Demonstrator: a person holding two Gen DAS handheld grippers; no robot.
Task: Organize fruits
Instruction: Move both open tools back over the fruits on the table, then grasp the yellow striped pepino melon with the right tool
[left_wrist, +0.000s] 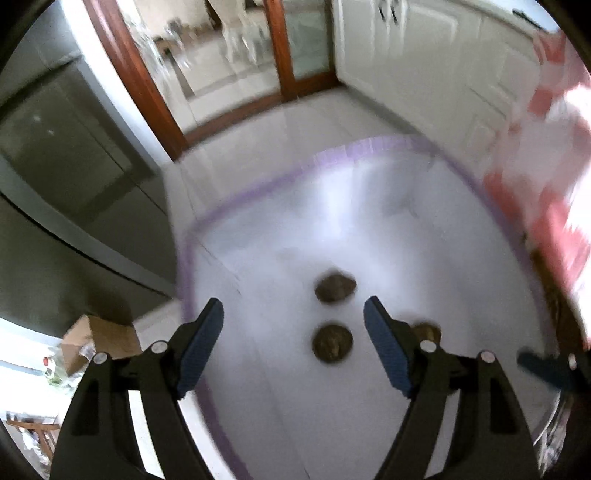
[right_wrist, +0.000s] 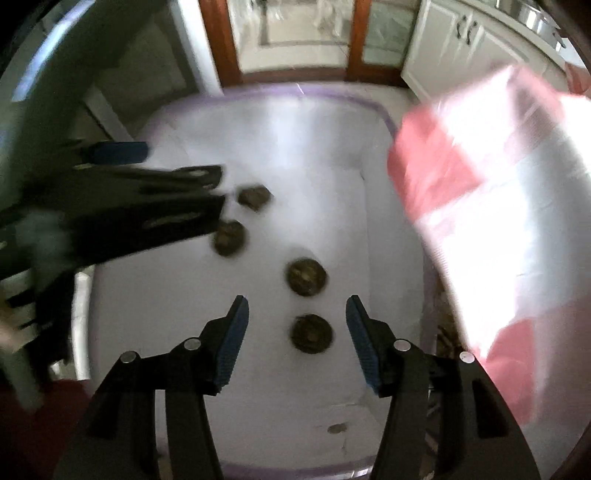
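Several round brown fruits lie on a white mat (left_wrist: 369, 206) edged in purple. In the left wrist view one fruit (left_wrist: 335, 287) lies beyond my left gripper (left_wrist: 293, 310). A second fruit (left_wrist: 331, 343) shows between its wide-open fingers, lower down and untouched. A third fruit (left_wrist: 428, 332) peeks from behind the right finger. In the right wrist view my right gripper (right_wrist: 297, 306) hangs open over a fruit (right_wrist: 311, 334), pads clear of it. More fruits (right_wrist: 306, 277) (right_wrist: 229, 238) (right_wrist: 254, 197) lie farther on. The left gripper's black finger (right_wrist: 166, 218) reaches in from the left, blurred.
A red-and-white checked cloth (right_wrist: 480, 184) (left_wrist: 554, 166) hangs along the mat's right side. A dark appliance (left_wrist: 55, 147) stands at left, with a cardboard box (left_wrist: 99, 338) on the floor beneath. Wood-framed glass doors (left_wrist: 147, 92) and white cabinets (left_wrist: 424, 55) lie beyond.
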